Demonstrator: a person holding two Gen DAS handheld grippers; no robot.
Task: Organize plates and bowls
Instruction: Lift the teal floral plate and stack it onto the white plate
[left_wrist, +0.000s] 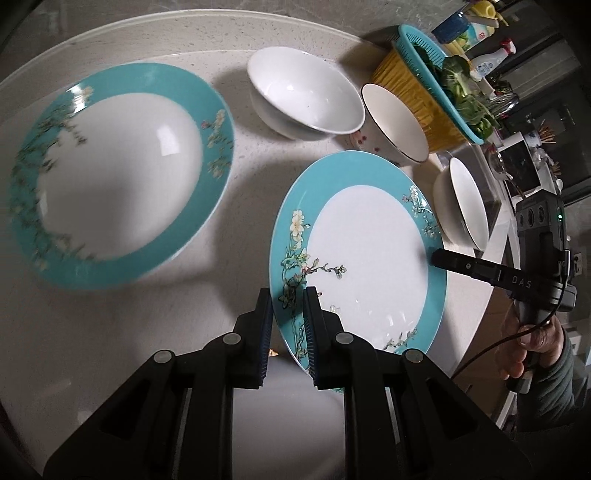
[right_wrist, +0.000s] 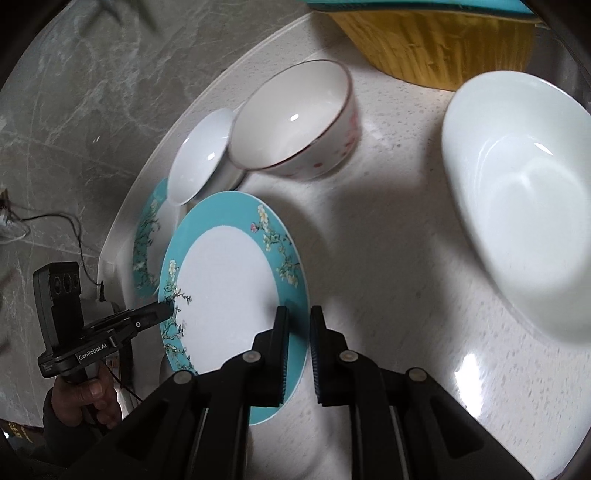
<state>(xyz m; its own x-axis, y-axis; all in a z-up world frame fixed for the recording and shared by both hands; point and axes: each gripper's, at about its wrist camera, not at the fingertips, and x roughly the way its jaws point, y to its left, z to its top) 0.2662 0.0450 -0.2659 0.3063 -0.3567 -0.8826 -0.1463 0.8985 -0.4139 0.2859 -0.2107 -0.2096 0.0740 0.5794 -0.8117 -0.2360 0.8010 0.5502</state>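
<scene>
Teal-rimmed china is what we are sorting on a pale stone desk (left_wrist: 155, 306). We are working with two plates, and one plate (left_wrist: 110, 173) is lying flat at the far left as a base for stacking. We are holding the second plate (left_wrist: 369, 254) tilted above the desk, with both grippers sharing its weight. Our left gripper (left_wrist: 288, 328) is closing its jaws tight on the near rim, and our right gripper (right_wrist: 299, 343) is clamping the opposite rim, so it cannot swing. Three white bowls (left_wrist: 306, 92) are waiting beyond, near a yellow basket (left_wrist: 413, 88).
</scene>
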